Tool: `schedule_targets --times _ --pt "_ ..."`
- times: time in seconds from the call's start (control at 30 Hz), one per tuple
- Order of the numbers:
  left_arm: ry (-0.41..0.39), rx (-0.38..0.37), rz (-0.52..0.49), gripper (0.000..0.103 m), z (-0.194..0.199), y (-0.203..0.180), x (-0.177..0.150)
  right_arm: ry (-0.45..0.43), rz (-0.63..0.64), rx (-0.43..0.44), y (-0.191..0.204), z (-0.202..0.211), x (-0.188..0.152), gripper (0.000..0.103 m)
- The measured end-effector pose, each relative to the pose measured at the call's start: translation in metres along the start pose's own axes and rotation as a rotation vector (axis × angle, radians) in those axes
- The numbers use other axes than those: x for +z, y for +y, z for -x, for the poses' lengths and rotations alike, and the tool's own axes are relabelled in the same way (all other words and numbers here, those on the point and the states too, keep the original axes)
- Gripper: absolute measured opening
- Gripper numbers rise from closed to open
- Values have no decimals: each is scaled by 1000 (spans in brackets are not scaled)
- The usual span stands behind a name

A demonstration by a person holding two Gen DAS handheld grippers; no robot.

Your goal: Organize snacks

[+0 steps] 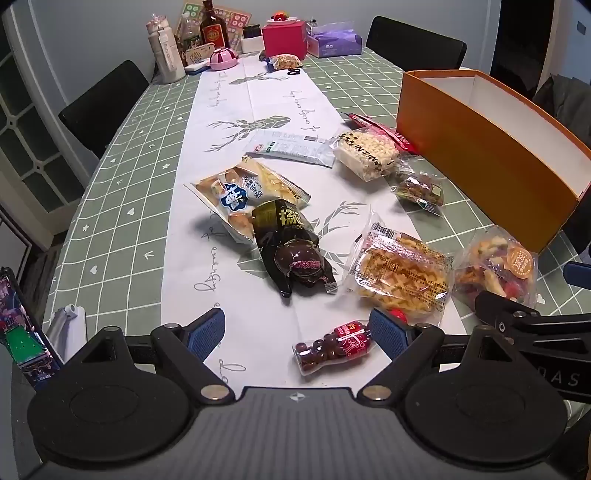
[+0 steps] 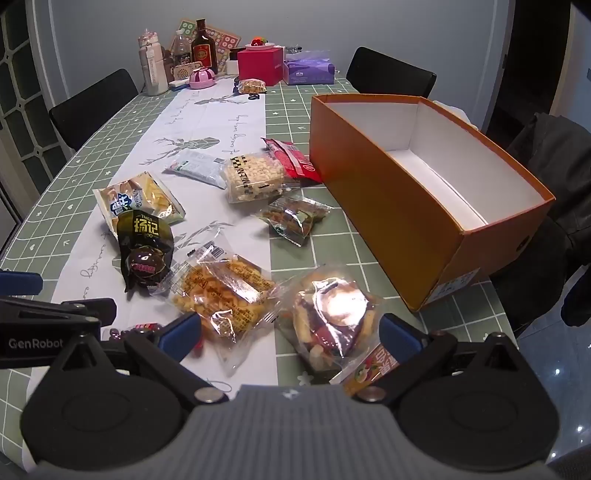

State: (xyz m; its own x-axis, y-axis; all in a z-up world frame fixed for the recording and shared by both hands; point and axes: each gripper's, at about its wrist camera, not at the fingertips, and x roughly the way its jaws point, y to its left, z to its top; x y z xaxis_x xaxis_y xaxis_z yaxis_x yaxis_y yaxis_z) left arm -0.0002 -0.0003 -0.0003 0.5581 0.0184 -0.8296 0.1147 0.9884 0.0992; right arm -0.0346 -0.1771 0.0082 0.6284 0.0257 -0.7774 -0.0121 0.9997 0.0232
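Several snack packs lie on the table beside an empty orange box point(image 1: 491, 147) point(image 2: 399, 206). My left gripper point(image 1: 295, 332) is open, its fingers on either side of a small bottle of dark candies point(image 1: 332, 347), not closed on it. My right gripper point(image 2: 291, 332) is open over a bag of mixed dried fruit point(image 2: 332, 317) point(image 1: 495, 269). A yellow cracker pack point(image 1: 399, 277) point(image 2: 221, 291), a black egg pack point(image 1: 288, 243) point(image 2: 144, 240), a bread pack point(image 1: 247, 195) point(image 2: 140, 199), a rice puff pack point(image 1: 365, 151) point(image 2: 255, 177) and a nut pack point(image 1: 421, 188) point(image 2: 295, 218) lie between.
The far table end holds bottles point(image 1: 214, 29), a pink box point(image 1: 284, 37) and a tissue pack point(image 1: 332, 40). Black chairs point(image 1: 103, 103) point(image 2: 391, 74) stand around the table. A phone point(image 1: 22, 328) stands at the left edge. A dark coat point(image 2: 546, 166) hangs at right.
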Motion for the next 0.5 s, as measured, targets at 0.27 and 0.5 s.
schedule_targets --times 0.27,0.5 --pt "4 3 0 103 0 0 0 -1 -1 0 0 0 0 100" --pt "6 3 -1 103 -1 0 0 -2 0 -1 -1 0 -1 100"
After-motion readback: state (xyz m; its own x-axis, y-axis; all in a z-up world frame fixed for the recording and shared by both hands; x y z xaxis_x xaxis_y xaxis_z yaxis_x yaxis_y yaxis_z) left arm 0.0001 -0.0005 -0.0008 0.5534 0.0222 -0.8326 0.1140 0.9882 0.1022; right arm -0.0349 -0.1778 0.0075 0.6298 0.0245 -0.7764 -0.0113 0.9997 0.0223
